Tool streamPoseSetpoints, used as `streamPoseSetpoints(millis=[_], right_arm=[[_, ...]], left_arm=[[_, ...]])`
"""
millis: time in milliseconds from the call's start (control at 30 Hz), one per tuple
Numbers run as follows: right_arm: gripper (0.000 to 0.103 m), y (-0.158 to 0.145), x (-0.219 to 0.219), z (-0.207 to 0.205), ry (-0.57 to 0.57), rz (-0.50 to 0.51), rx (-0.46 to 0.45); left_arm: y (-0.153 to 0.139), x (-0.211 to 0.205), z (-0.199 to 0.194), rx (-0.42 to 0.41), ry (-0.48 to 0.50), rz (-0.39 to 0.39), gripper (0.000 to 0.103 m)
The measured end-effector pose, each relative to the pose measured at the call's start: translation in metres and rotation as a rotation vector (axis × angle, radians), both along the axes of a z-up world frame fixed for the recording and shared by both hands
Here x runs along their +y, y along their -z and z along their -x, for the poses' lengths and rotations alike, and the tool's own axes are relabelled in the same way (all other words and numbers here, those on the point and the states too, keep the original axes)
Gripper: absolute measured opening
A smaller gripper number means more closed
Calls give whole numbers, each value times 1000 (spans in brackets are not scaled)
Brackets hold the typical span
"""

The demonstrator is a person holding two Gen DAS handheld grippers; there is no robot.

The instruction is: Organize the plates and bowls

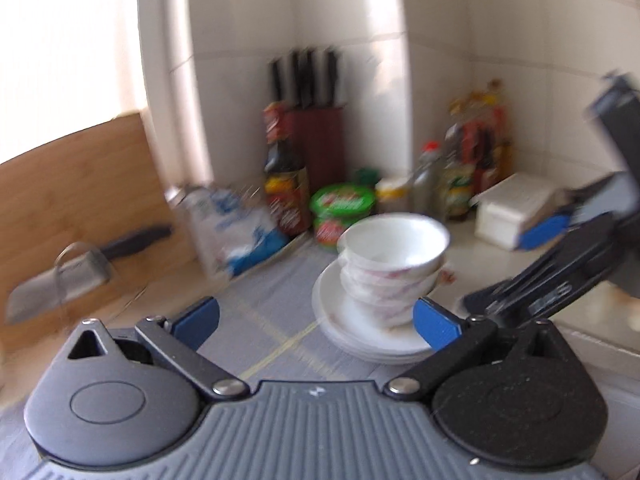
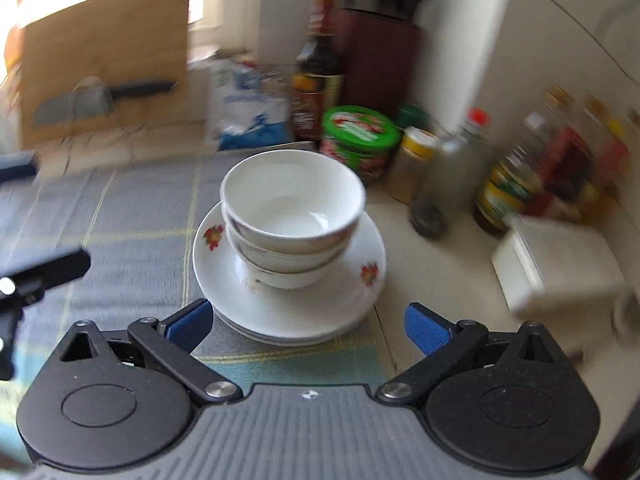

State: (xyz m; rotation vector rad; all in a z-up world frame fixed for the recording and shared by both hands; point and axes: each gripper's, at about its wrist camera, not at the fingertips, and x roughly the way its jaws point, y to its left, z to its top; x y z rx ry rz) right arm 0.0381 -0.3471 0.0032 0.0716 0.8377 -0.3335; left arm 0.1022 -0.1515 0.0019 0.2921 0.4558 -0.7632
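Tiled kitchen corner, grey checked cloth [image 2: 132,216] over counter. Frame centre: nested bowls [image 2: 292,216] stacked on pile of plates [image 2: 348,292]. Left gripper [image 1: 316,320] spread wide, empty. Right gripper [image 2: 308,324] spread wide, empty, plates just beyond. Green tub [image 2: 360,140], bottles behind; cleaver [image 2: 76,106] upper left.

In the frame centre, stacked bowls [image 1: 394,270] stand on white plates [image 1: 344,320]; the left gripper [image 1: 316,320] jaws are wide, holding nothing.

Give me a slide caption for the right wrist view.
Open right gripper facing nested bowls stacked on plates beside condiment jars.
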Motion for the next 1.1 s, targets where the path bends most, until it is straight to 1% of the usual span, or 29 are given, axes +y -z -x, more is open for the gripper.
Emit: streamPoseSetpoints(millis=[33, 67, 167, 233, 367, 533, 1100], right_arm=[[103, -3, 3, 6, 55, -14, -21], [103, -7, 7, 12, 91, -17, -41], [103, -15, 24, 24, 153, 15, -83], [103, -21, 30, 27, 155, 14, -106], [103, -28, 38, 31, 159, -9, -142], [103, -28, 48, 32, 145, -11, -141], [103, -35, 49, 32, 136, -13, -175]], left_arm=[[-2, 1, -2, 31, -28, -30, 102], [-3, 3, -5, 65, -52, -42, 102], [-8, 10, -13, 157, -101, -31, 102], [-10, 17, -13, 180, -121, -17, 102], [-10, 22, -11, 190, -150, -12, 102], [-13, 22, -11, 191, -165, -3, 102], [-23, 24, -9, 172, -177, 17, 102]])
